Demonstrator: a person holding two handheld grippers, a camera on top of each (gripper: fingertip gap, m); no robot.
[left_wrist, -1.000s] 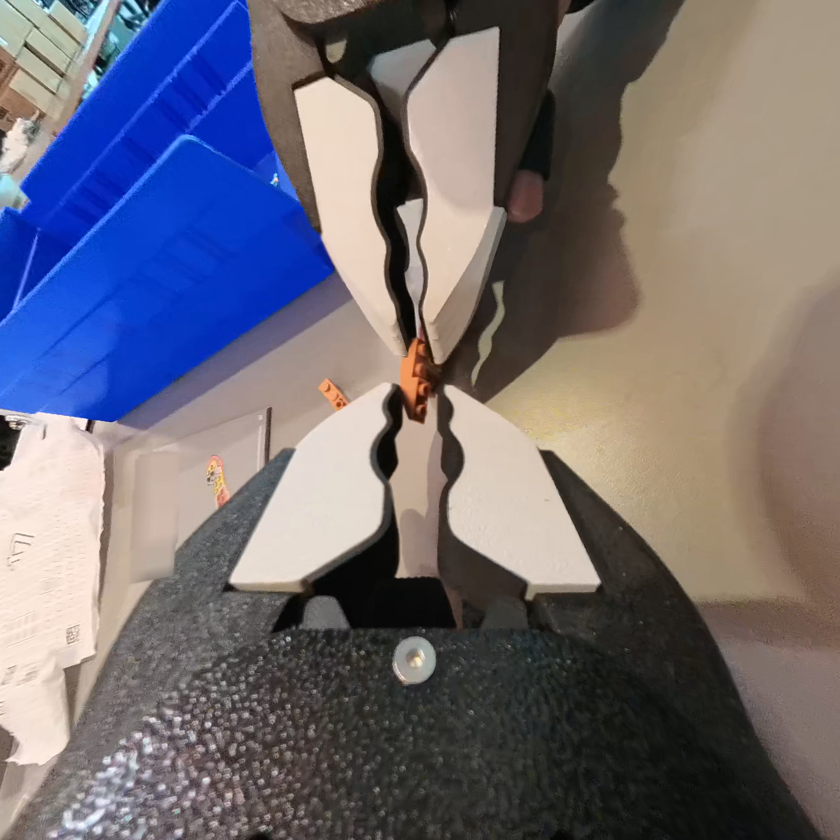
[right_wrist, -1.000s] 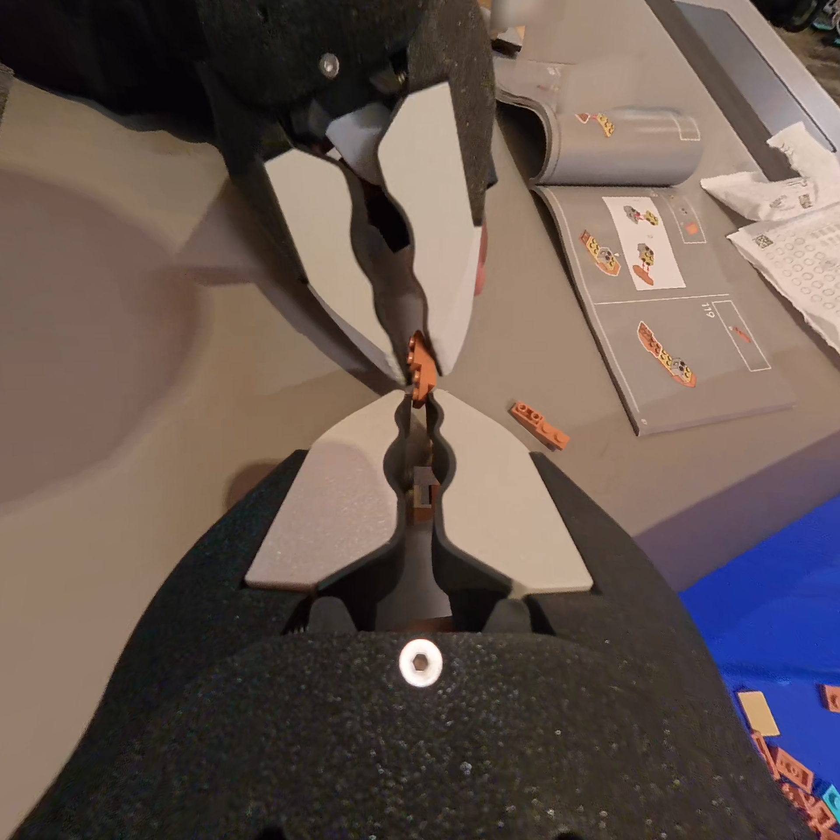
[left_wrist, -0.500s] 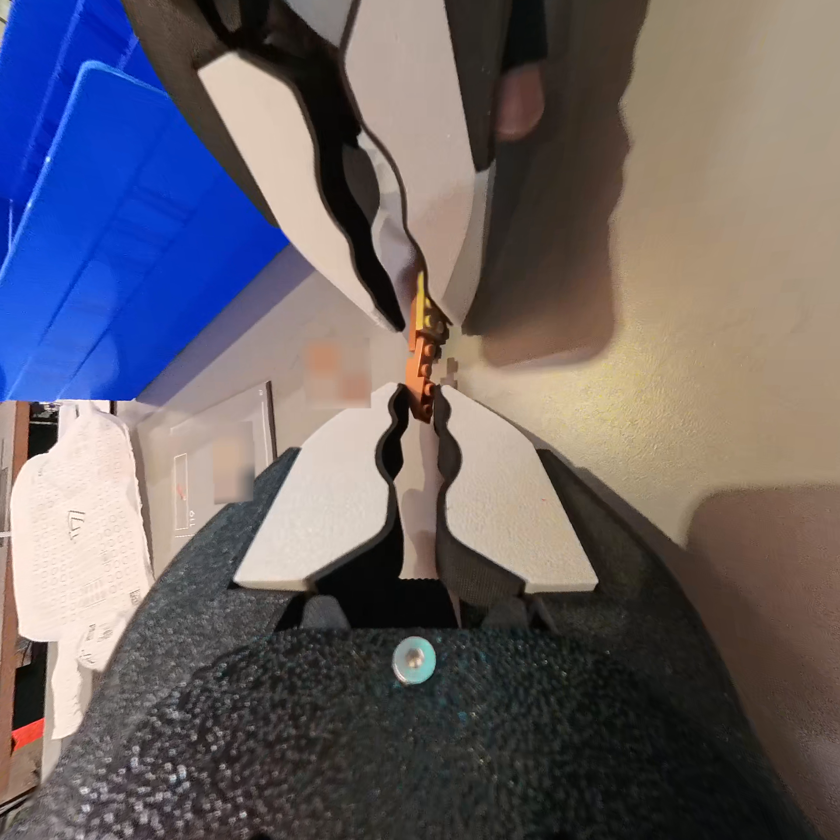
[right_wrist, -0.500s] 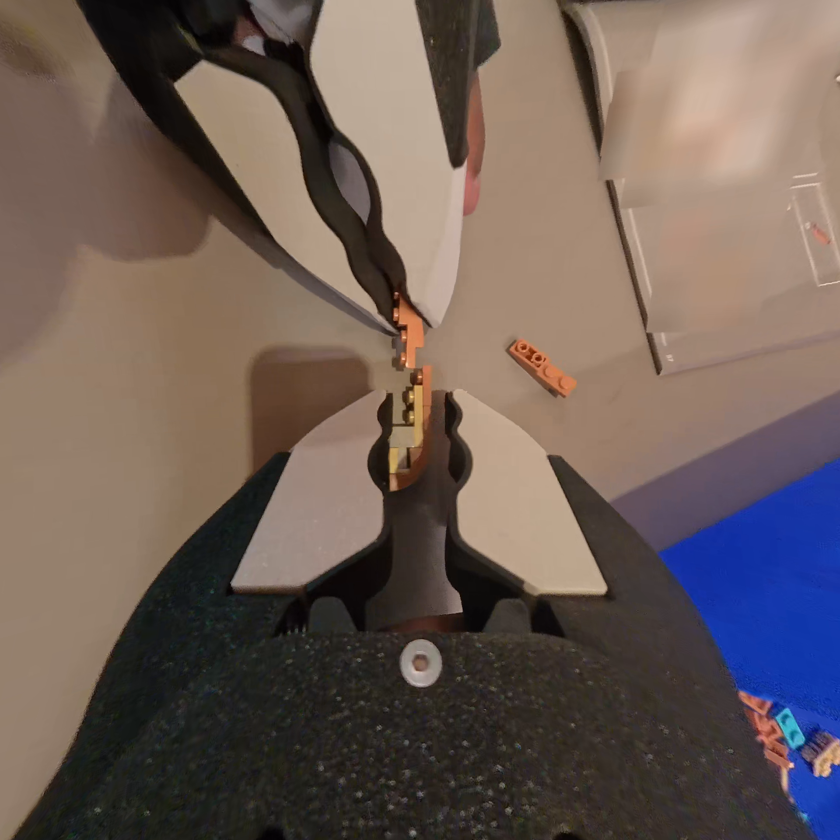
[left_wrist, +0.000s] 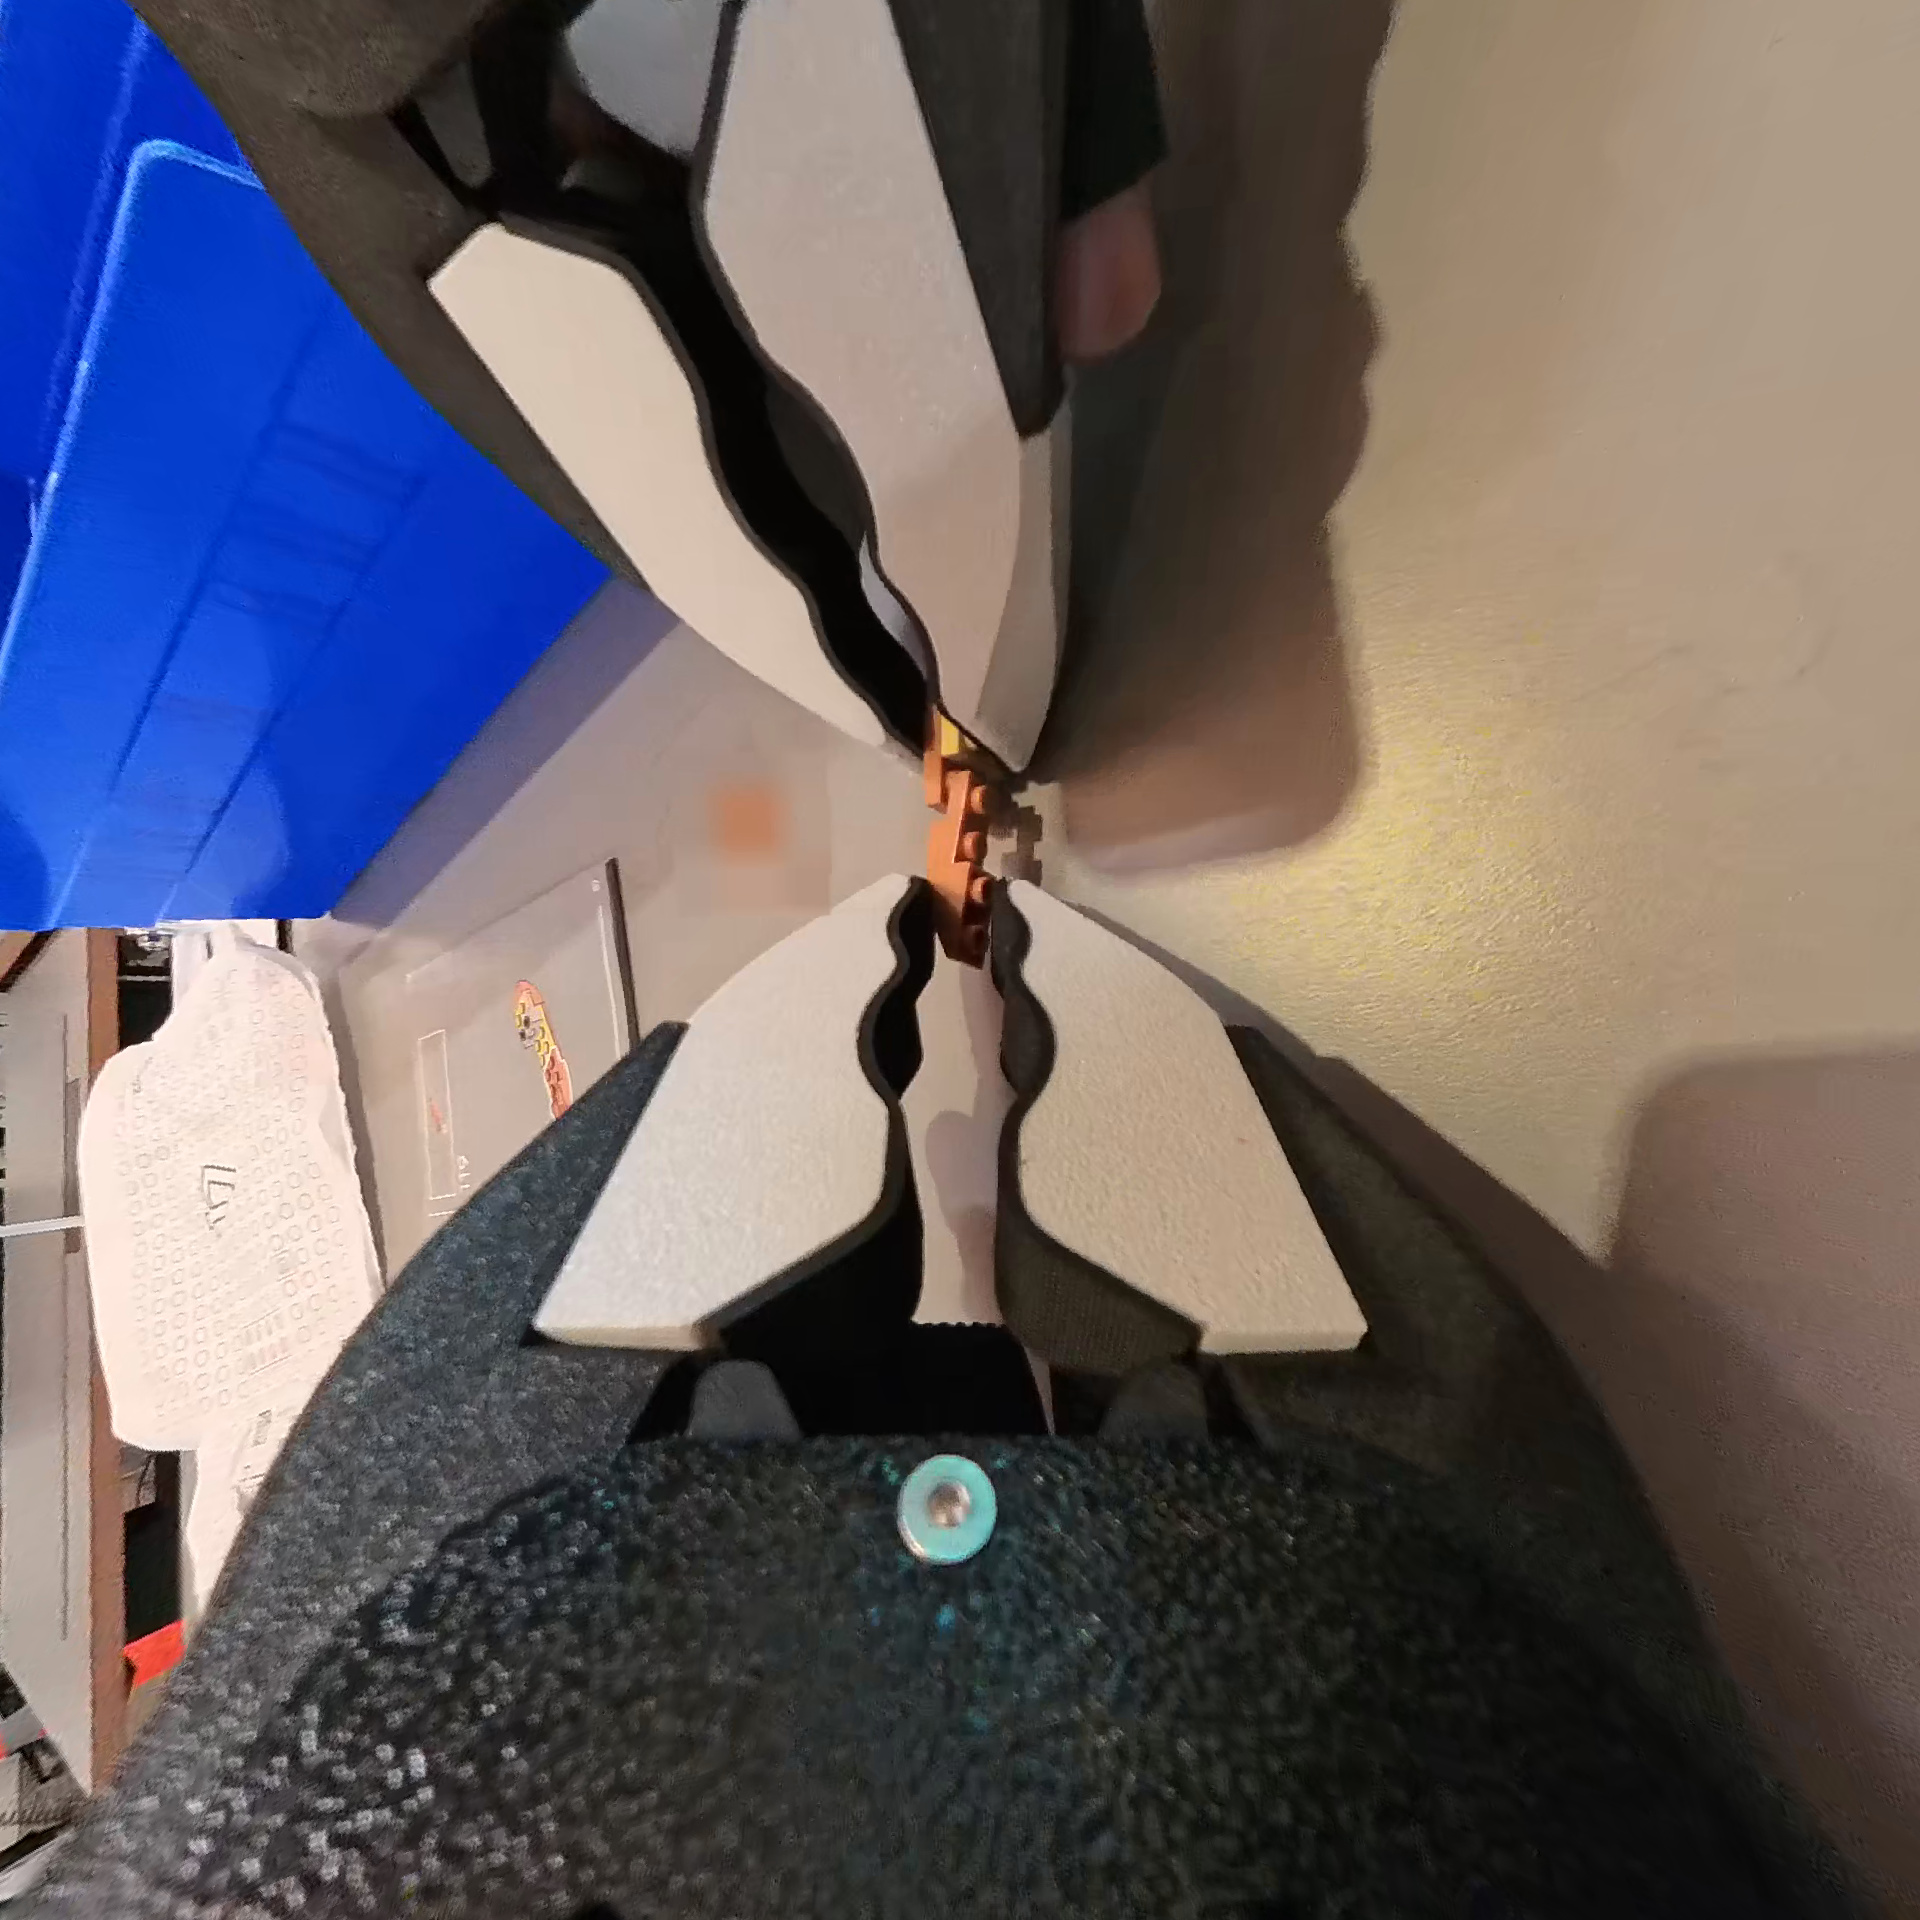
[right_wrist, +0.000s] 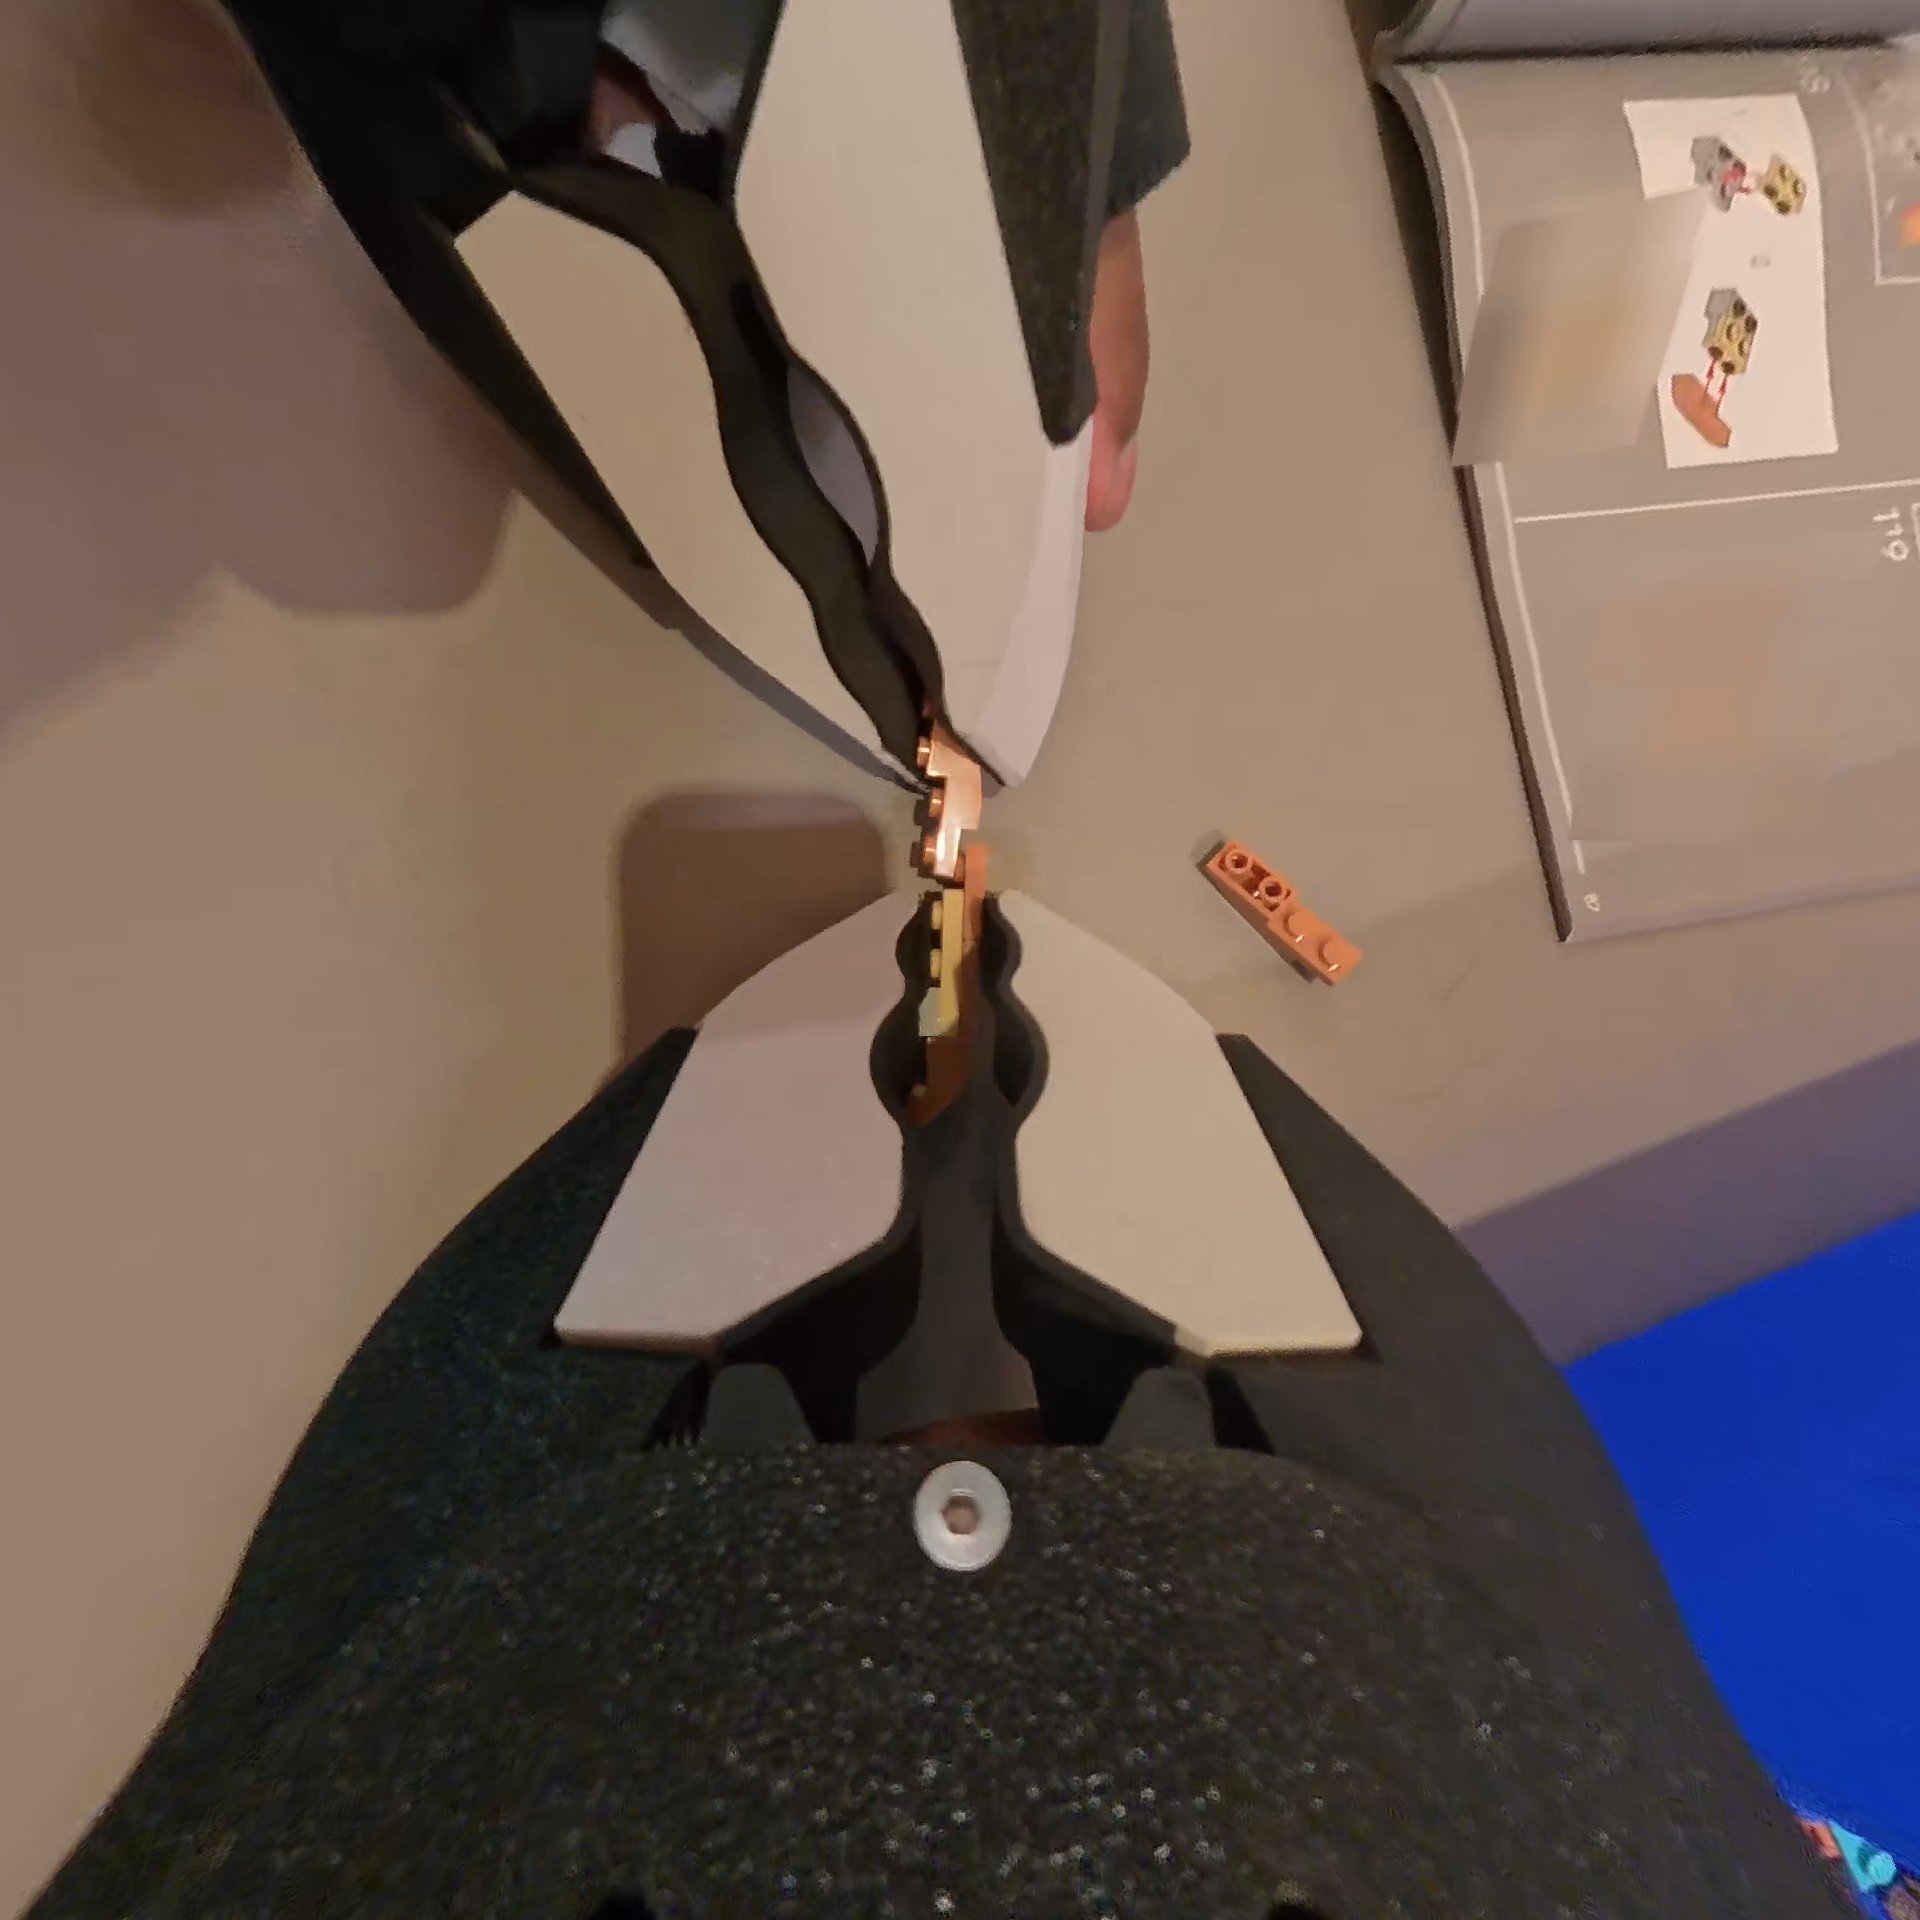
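In the left wrist view my left gripper is shut on a stepped orange plate brick, studs facing right. Opposite it, tip to tip, my right gripper grips a small yellow and orange assembly. In the right wrist view my right gripper is shut on that yellow and brown-orange assembly, which lies deep between the pads. The left gripper comes in from above with the orange plate. The plate's end meets the assembly's tip above the beige table.
A loose orange brick lies on the table to the right. A grey instruction booklet lies beyond it and shows in the left wrist view. Blue bins flank the table. White perforated bags lie at the left. The grippers are tip to tip, or close to it.
The right jaws widened around the assembly half a second ago and have closed on it again. The left gripper kept its hold on the orange plate. Both grippers shifted slightly, still tip to tip.
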